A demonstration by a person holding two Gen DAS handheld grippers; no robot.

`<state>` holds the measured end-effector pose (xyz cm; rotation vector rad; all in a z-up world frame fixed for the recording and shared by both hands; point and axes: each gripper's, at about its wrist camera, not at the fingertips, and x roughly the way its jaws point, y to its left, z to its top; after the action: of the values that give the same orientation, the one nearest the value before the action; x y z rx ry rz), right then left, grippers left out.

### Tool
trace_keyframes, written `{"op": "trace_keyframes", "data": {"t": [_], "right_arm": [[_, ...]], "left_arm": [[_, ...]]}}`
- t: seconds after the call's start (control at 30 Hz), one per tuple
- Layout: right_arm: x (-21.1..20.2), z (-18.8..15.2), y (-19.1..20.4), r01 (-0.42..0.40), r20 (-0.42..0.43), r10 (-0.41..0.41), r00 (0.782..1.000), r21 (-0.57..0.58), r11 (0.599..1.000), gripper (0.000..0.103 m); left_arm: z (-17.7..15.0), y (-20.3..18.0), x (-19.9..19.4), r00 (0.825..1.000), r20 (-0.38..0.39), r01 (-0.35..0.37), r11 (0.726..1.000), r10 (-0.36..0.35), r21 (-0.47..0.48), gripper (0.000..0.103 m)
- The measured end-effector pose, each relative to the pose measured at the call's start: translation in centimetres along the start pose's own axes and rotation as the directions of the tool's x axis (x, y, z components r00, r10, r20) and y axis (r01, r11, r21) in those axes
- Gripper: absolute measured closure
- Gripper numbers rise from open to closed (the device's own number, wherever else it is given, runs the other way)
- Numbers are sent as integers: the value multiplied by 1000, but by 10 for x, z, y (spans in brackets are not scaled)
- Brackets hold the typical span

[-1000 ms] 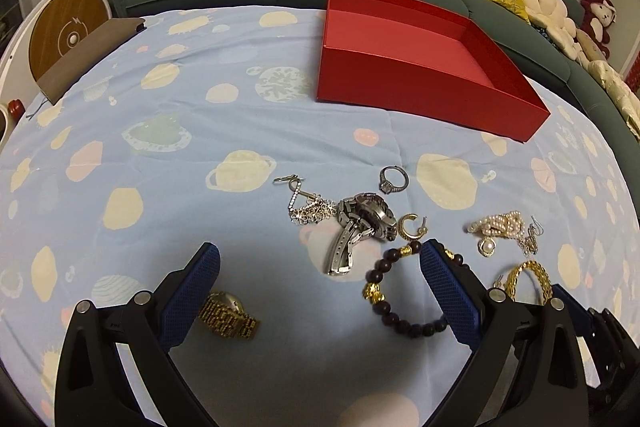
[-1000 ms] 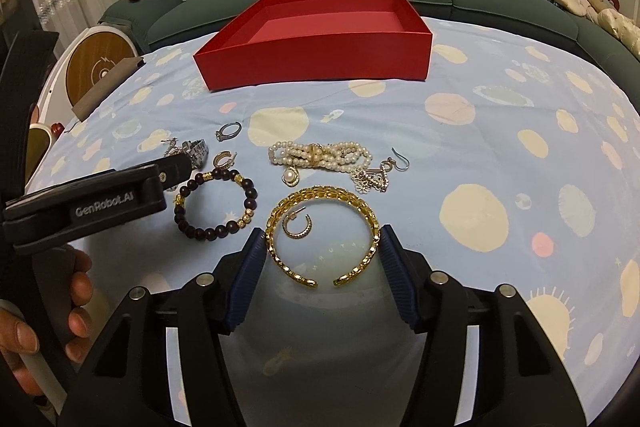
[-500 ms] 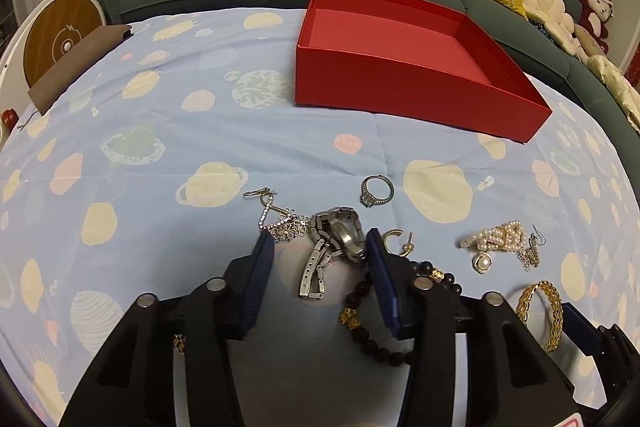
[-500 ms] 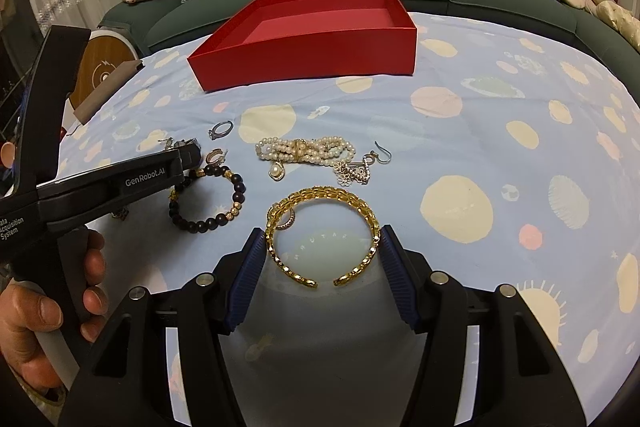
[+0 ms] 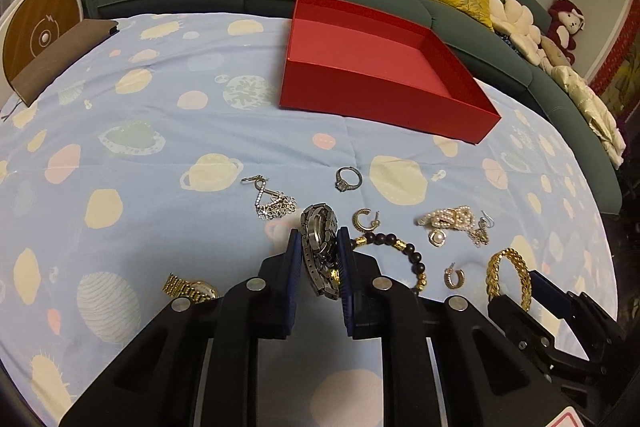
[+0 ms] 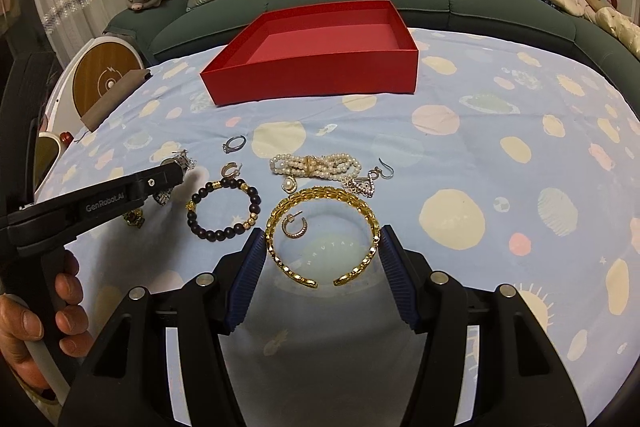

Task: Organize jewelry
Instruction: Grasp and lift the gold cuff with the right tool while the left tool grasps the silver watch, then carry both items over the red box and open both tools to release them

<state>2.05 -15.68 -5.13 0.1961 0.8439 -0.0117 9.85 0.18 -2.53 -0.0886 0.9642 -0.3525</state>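
Left tongs [image 5: 318, 247] closing on the silver watch [image 5: 319, 227]; right tongs [image 6: 320, 247] apart around the gold bangle [image 6: 323, 211].

The watch stands on edge between the left pads, which look to press both its sides; its long axis runs away from the camera, face end toward the red box [image 5: 384, 95], strap hanging back between the fingers. Just right of it lie a dark bead bracelet [image 5: 404, 251] and a gold hoop earring [image 5: 365, 219]; left, a sparkly drop earring [image 5: 272, 201] and a gold watch [image 5: 192, 287]; beyond, a ring [image 5: 348, 179]. The bangle lies flat on the blue cloth [image 6: 500, 187], its gap toward the camera, a hoop earring [image 6: 295, 225] inside it, not touched by the right pads. A pearl bracelet [image 6: 316, 165] lies behind it.
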Motion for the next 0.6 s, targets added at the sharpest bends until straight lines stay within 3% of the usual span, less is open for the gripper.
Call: {"op": "trace_keyframes", "data": {"t": [0.33,0.6], "right_arm": [[-21,11,17,-23,52,23,998,-7,1000,47],[-54,62,15,-46,154,41,987,26,999,47]], "left_arm": [[2,0,-51,993,76,87,996,-87,8,89],[45,-14,-76,988,132,78,995,-85,56,88]]}}
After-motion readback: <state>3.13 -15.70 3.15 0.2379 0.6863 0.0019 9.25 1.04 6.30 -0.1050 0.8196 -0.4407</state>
